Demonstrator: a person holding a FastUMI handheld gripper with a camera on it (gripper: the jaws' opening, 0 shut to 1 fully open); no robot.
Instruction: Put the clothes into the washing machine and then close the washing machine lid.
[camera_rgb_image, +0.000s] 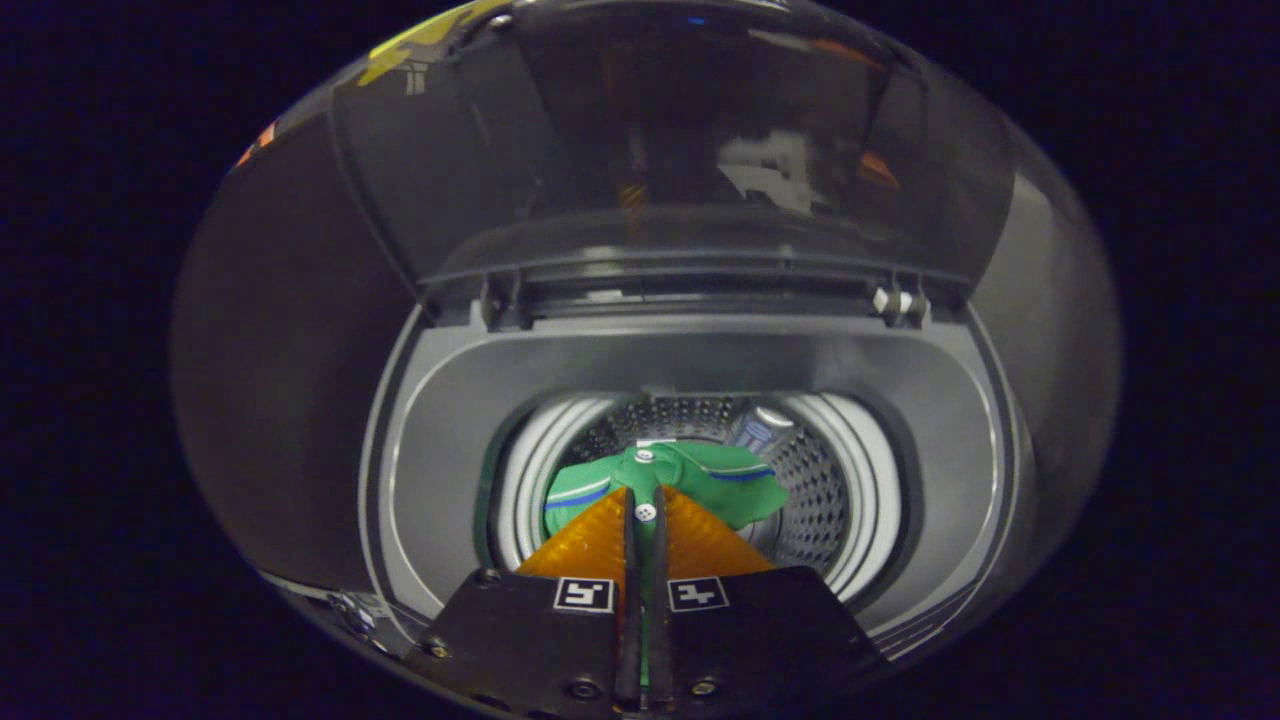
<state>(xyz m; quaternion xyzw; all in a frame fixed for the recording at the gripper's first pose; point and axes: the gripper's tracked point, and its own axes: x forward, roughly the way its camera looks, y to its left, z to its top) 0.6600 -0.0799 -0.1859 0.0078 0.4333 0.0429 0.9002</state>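
The two-finger gripper (645, 497) points down into the mouth of the grey top-loading washing machine (690, 370), its fingers drawn almost together with only a narrow slit between them; a strip of the green polo shirt with white buttons (700, 480) runs up that slit, pinched by both fingers, so the gripper is clamped on the garment; one white button (645, 512) sits right in the slit and a second button (644, 456) lies just past the fingertips on the collar; the rest of the shirt spreads beyond and to either side of the fingers, hanging inside the perforated steel drum (810, 480), with blue and white trim showing on its edges; one garment is visible, one drum, and one lid; the dark translucent lid (660, 150) stands raised behind the opening, tilted back on two hinges (897, 303) at the rear of the grey top panel; a white ring rims the drum opening.
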